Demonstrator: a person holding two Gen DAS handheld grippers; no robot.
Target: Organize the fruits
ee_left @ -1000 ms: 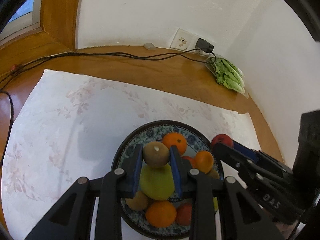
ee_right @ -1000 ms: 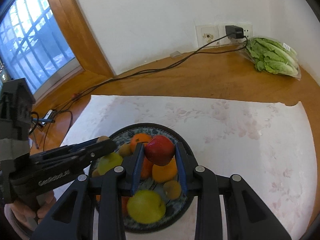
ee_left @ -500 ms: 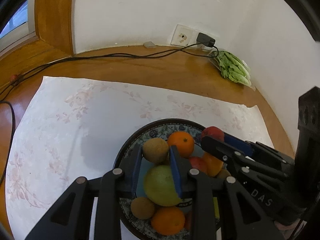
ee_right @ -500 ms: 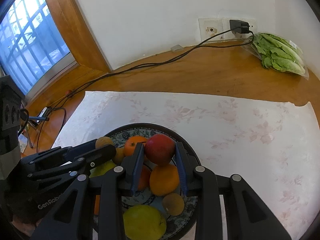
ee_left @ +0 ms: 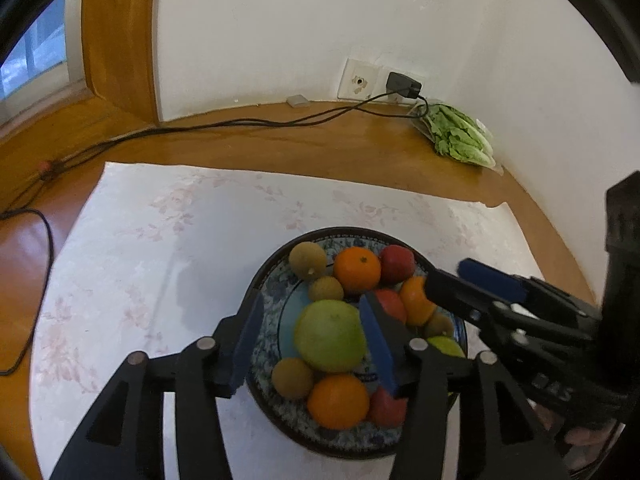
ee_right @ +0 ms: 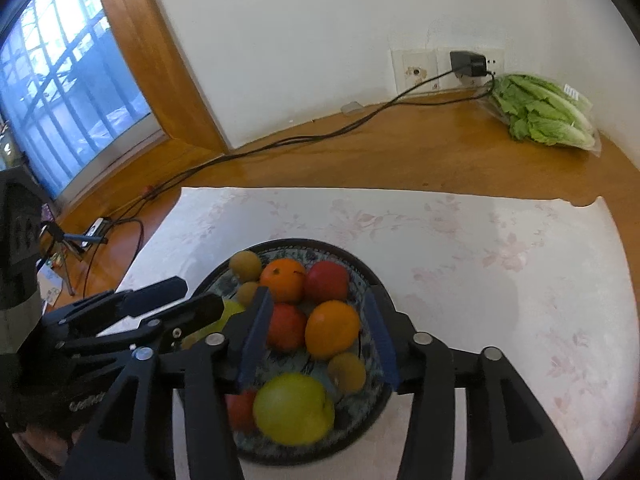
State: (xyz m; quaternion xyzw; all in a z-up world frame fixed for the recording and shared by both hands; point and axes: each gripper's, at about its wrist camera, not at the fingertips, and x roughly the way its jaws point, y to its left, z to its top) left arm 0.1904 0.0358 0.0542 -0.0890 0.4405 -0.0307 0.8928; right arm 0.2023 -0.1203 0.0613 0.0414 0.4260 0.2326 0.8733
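Note:
A dark patterned plate point(ee_left: 340, 231) point(ee_right: 304, 242) holds several fruits. My left gripper point(ee_left: 312, 304) hangs over its near side, jaws opening, pads touching nothing; a green apple point(ee_left: 330, 336) lies in the plate below the gap. A brown round fruit point(ee_left: 307, 260) point(ee_right: 245, 264) rests at the plate's far left rim, free of the pads. My right gripper point(ee_right: 316, 300) is also opening, with nothing pressed between its pads. The red apple point(ee_right: 326, 280) point(ee_left: 396, 264) sits just beyond its tips beside an orange point(ee_right: 282, 278). Each gripper appears in the other's view: the right gripper point(ee_left: 446, 276), the left gripper point(ee_right: 200, 294).
The plate stands on a white floral mat point(ee_left: 180, 240) on a wooden tabletop. A bag of lettuce point(ee_right: 540, 114) lies in the far right corner by a wall socket with a charger point(ee_right: 468, 64). Its black cable point(ee_left: 240, 124) runs leftward. A small tripod point(ee_right: 64, 248) stands left.
Both grippers have opened and drawn back a little. The brown fruit left the left pads and the red apple left the right pads; both now rest in the plate.

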